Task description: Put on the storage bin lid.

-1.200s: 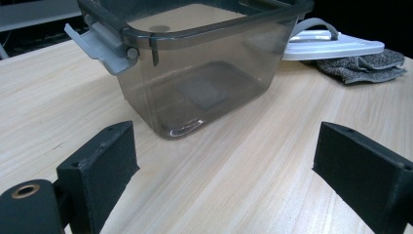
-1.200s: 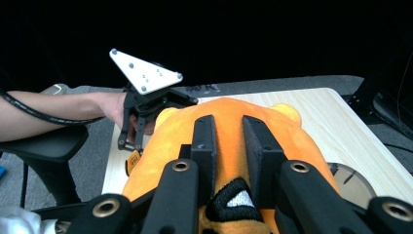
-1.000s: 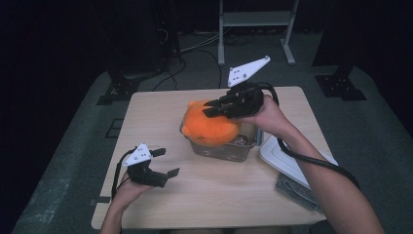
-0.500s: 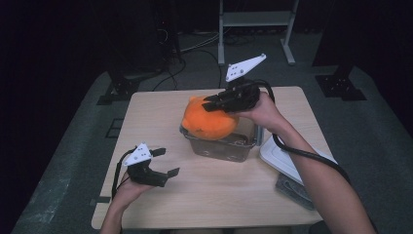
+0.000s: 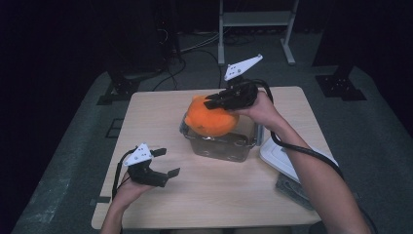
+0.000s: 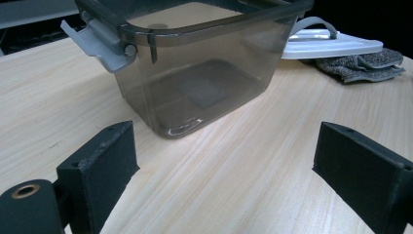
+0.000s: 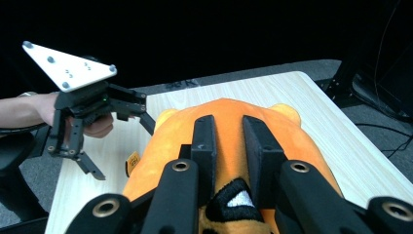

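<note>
Left gripper (image 5: pixel 158 163), lower left of high view: jaws apart, holding nothing. Right gripper (image 5: pixel 214 101), frame centre: clamped on orange plush (image 5: pixel 214 119) at clear tub (image 5: pixel 221 146) mouth. Lower straight, keep centred in rim, release once seated.

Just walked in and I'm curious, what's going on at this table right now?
A person is working with a gripper in each hand. The right gripper is shut on an orange plush toy, holding it at the mouth of a clear plastic bin on the wooden table. The left gripper rests open near the table's front left. The bin's white lid lies to the right, partly on a grey cloth.
</note>
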The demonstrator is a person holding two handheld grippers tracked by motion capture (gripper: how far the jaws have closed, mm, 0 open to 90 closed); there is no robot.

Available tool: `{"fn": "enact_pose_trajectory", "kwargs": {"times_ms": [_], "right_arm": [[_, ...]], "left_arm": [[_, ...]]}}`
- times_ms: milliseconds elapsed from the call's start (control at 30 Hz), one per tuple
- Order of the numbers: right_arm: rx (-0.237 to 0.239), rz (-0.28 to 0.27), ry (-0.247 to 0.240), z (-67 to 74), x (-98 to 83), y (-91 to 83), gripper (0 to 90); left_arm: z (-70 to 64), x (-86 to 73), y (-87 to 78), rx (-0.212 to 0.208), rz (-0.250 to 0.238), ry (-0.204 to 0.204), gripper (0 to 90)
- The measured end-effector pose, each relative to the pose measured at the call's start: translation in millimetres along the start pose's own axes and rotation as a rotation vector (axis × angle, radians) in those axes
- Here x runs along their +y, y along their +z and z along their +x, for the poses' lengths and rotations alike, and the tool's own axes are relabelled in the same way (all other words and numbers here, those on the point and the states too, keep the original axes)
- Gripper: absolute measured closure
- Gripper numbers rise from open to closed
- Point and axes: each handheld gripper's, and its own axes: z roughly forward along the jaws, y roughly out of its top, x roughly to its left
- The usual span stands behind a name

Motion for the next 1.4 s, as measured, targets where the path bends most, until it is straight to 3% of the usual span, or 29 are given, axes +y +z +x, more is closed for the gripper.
{"fn": "enact_pose_trajectory", "kwargs": {"times_ms": [567,1400], "right_arm": [[-0.025,0.025,0.036,-19.5,-19.0,11.6,75.6],[-0.04,0.049,0.078,-37.0,-41.7,26.9,75.5]], "left_arm": [[-0.8,0.1,0.5,-0.009,-0.001,-0.004,7.9],[0.4,0.6,-1.1,-0.008,-0.005,0.0,7.9]]}}
